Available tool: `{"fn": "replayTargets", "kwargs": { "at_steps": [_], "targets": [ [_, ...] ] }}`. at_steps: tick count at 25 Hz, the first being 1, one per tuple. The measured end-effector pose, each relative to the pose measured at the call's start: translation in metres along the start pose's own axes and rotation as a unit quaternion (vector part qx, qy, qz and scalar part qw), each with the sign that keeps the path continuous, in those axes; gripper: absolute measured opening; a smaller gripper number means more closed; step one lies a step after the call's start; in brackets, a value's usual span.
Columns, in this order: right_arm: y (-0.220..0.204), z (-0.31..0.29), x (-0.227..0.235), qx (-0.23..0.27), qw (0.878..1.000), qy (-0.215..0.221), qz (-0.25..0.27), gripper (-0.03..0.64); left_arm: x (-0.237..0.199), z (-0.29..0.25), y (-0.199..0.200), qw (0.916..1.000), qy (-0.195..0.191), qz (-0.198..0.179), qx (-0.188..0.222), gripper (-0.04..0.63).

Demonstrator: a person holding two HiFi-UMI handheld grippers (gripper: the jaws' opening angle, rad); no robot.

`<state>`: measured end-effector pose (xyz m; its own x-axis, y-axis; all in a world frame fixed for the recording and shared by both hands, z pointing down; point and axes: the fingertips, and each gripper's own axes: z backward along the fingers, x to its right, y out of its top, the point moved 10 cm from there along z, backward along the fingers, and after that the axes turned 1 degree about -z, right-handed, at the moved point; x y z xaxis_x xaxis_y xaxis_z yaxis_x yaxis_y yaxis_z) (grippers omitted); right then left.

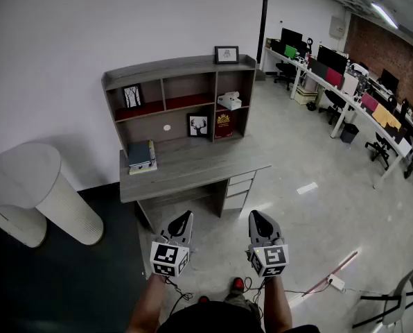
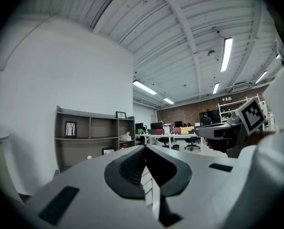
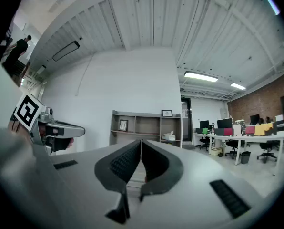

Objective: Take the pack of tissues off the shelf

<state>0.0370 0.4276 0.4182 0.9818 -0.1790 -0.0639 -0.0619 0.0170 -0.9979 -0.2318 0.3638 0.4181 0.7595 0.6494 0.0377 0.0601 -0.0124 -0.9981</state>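
Overhead downward, others level, distant shelf [image 1: 179, 66] shared

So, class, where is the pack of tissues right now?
In the head view, the pack of tissues sits in the upper right compartment of the shelf, below the framed picture on top.

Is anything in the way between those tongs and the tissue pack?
Nothing visible does. The tissue pack sits in an open-fronted shelf compartment; only floor and the desk top separate it from the left tongs and right tongs.

An open office — long desks [image 1: 329, 83], monitors [image 1: 333, 59], swivel chairs [image 1: 380, 147], brick wall [image 1: 390, 41].
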Motion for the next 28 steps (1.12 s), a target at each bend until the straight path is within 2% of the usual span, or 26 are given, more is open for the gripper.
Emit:
{"fn": "replayTargets", "kwargs": {
  "at_steps": [17,23,28],
  "targets": [
    [-0.014,-0.016,0.003,-0.016,0.999,-0.008,-0.03,0.031,-0.008,-0.017,-0.015,0.9998,-0.007,0.015,-0.007,0.008],
    [-0.021,-0.049,0.023,-0.008,1.0,0.006,-0.029,0.032,-0.016,-0.048,-0.016,0.9999,-0.003,0.013,-0.009,0.008],
    [-0.02,-0.091,0.052,-0.002,1.0,0.017,-0.025,0.031,-0.027,-0.096,-0.009,0.9999,0.009,0.012,-0.007,0.008]
  ]
}}
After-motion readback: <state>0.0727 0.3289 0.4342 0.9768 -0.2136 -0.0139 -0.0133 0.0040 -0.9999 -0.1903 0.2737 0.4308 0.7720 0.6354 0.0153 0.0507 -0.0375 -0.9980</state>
